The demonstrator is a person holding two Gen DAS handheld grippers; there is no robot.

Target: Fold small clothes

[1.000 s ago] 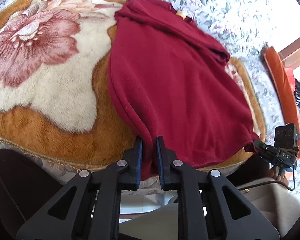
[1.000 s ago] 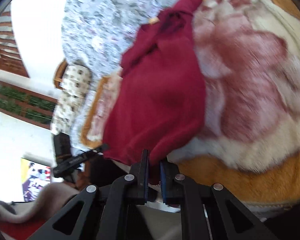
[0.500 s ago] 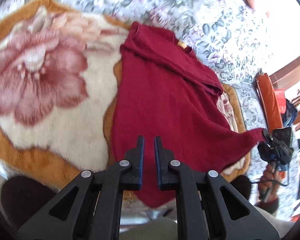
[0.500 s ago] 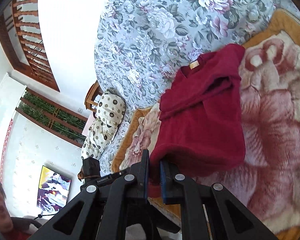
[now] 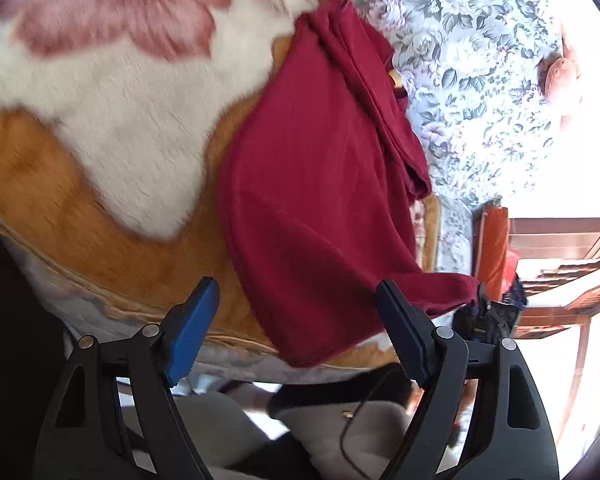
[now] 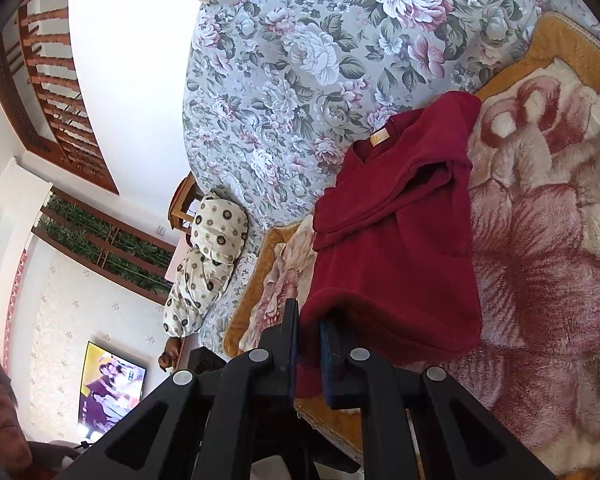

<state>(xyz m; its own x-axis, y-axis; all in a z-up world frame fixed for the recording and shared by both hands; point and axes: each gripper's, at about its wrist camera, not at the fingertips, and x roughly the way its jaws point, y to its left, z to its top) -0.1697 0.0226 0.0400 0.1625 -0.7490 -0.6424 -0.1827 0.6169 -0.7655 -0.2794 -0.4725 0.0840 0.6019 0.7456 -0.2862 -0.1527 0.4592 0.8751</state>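
Two blue pads on the left gripper (image 5: 296, 332) stand far apart, and nothing sits between them; the bottom hem of the red sweater (image 5: 320, 184) lies just past the gap and does not touch either pad. On the right gripper (image 6: 309, 344) the pads are squeezed nearly together, and they pinch one bottom corner of the sweater, which bunches up in a thick fold over the tips. In the left wrist view that same corner pulls out to the side in a tight point, lifted off the bed. The rest of the sweater lies flat on the fuzzy flower blanket (image 5: 112, 120), with its sleeves folded across the chest and its neck and little tan tag (image 6: 380, 136) at the far end, near the flowered bedsheet (image 6: 300, 60). A spotted pillow (image 6: 208, 256) lies off to the side, well away from the sweater. The step in hand looks like folding the bottom up toward the neck. To do it well, the left gripper should come down and close on the other bottom corner, right at the hem. Then both corners should rise together and stay level, so the cloth does not twist. One corner pulled alone could drag the whole sweater crooked, so the right side should wait.
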